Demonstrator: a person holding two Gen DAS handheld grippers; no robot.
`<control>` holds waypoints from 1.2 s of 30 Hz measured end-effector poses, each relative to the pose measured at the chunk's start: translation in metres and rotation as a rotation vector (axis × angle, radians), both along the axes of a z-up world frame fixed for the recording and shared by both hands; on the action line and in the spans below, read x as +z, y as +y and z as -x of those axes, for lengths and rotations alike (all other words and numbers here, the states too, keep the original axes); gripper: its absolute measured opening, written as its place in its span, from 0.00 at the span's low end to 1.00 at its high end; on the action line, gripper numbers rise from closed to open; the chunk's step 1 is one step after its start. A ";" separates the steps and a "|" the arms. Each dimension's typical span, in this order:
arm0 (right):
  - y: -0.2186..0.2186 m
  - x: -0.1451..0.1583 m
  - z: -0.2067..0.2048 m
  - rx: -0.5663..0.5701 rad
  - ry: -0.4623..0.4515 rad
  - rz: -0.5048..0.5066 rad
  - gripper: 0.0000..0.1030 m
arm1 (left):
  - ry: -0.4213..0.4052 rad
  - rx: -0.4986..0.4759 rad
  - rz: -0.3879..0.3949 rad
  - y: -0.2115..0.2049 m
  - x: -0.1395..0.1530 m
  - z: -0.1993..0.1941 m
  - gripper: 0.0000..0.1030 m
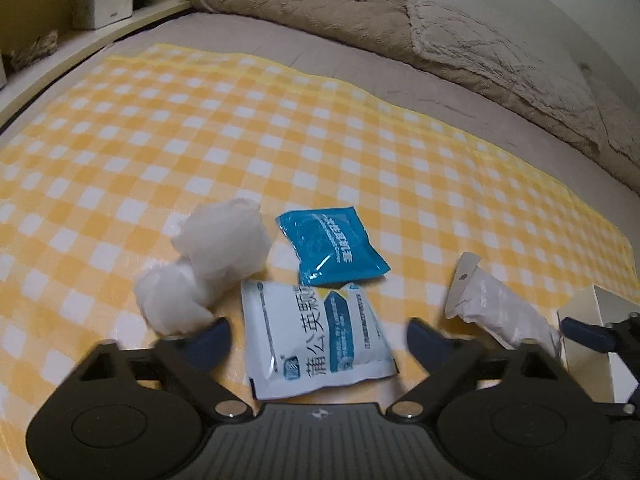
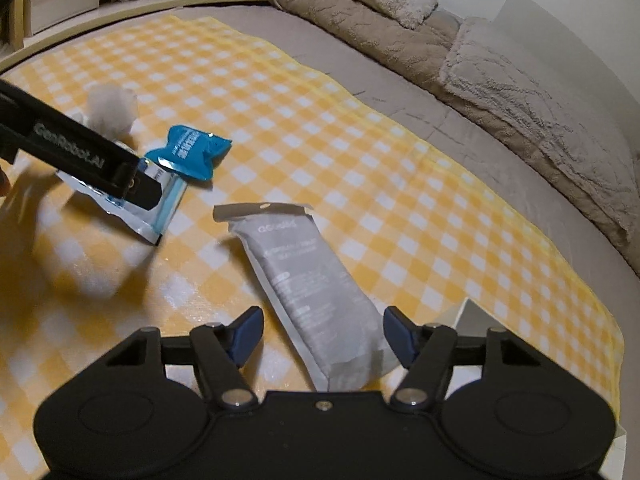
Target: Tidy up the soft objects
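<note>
Nothing appears sorted yet: four soft items lie loose on the yellow checked cloth, namely a white wad, a teal sachet just beside it, a white sachet touching the teal one's near edge, and a grey pouch further right. The left gripper straddles the white sachet, the right gripper the grey pouch, both partly open, pads clear, holding nothing. The only likely container, a white box at the cloth's right edge, is cropped; its contents cannot be judged.

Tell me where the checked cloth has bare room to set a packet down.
The checked cloth is bare from the cotton wads and blue packet back to the beige blanket. Crowded near both claws: white packet, grey pouch.
</note>
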State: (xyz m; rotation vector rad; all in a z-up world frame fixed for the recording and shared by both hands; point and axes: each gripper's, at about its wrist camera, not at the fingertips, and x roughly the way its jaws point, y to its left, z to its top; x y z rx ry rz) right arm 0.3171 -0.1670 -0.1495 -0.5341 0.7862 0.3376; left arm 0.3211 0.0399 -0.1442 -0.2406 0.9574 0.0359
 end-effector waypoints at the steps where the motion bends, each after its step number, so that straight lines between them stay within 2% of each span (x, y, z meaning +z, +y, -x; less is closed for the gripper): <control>1: 0.002 -0.004 -0.002 0.006 0.006 0.012 0.58 | 0.010 -0.003 -0.002 0.002 0.000 -0.001 0.67; 3: 0.005 -0.010 -0.002 0.020 0.017 0.044 0.39 | 0.020 -0.008 -0.012 0.006 0.001 -0.001 0.51; 6: 0.009 -0.012 0.005 0.058 -0.003 0.089 0.24 | 0.028 -0.016 0.016 0.013 0.005 0.002 0.37; 12: 0.004 0.000 0.021 0.088 0.001 0.086 0.17 | 0.045 -0.088 -0.001 0.014 0.017 0.014 0.25; 21: 0.022 0.018 0.060 0.146 0.114 0.032 0.16 | 0.072 -0.156 -0.057 0.025 0.033 0.039 0.21; 25: 0.033 0.027 0.076 0.185 0.214 -0.041 0.17 | 0.097 -0.233 -0.069 0.034 0.036 0.048 0.21; 29: 0.035 0.038 0.082 0.235 0.297 -0.159 0.25 | 0.116 -0.283 -0.130 0.042 0.037 0.054 0.21; 31: 0.032 0.042 0.080 0.238 0.303 -0.203 0.30 | 0.106 -0.279 -0.174 0.046 0.037 0.055 0.21; 33: 0.028 0.044 0.075 0.223 0.298 -0.239 0.40 | 0.095 -0.261 -0.204 0.050 0.037 0.053 0.24; 36: 0.021 0.043 0.065 0.167 0.298 -0.274 0.41 | 0.084 -0.226 -0.274 0.050 0.032 0.046 0.25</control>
